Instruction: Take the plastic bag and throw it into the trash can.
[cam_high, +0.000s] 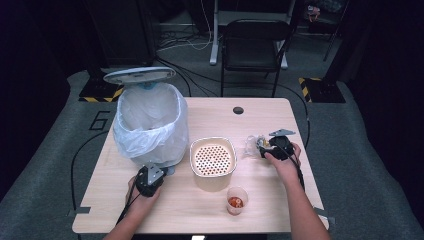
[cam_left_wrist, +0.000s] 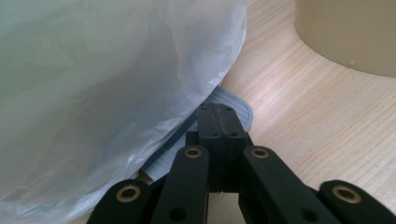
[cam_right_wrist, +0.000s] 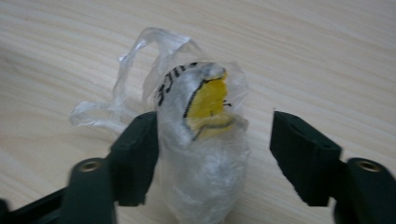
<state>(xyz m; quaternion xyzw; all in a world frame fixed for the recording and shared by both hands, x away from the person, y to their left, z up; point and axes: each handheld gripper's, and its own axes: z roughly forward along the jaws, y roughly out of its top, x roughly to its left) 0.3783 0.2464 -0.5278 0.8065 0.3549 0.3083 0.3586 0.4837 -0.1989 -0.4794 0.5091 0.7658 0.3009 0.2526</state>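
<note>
A crumpled clear plastic wrapper (cam_right_wrist: 205, 107) with yellow and black print lies on the wooden table (cam_high: 270, 120) at the right. My right gripper (cam_right_wrist: 215, 137) straddles it. One pad touches the wrapper's side and the other stands clear of it, so the jaws are open around it. In the high view the wrapper (cam_high: 252, 144) sits just left of my right gripper (cam_high: 264, 146). My left gripper (cam_left_wrist: 219, 116) is shut with nothing between its pads. Its tips rest over the grey ribbed pedal (cam_left_wrist: 231, 99) at the foot of the bin (cam_high: 150, 125), whose lid (cam_high: 139, 75) stands open.
A white plastic liner (cam_left_wrist: 93, 93) drapes over the bin, close beside my left gripper (cam_high: 159, 172). A beige bowl with a perforated insert (cam_high: 212, 157) stands mid-table. A small clear cup with red contents (cam_high: 236, 200) stands near the front edge. A black chair (cam_high: 252, 45) is behind the table.
</note>
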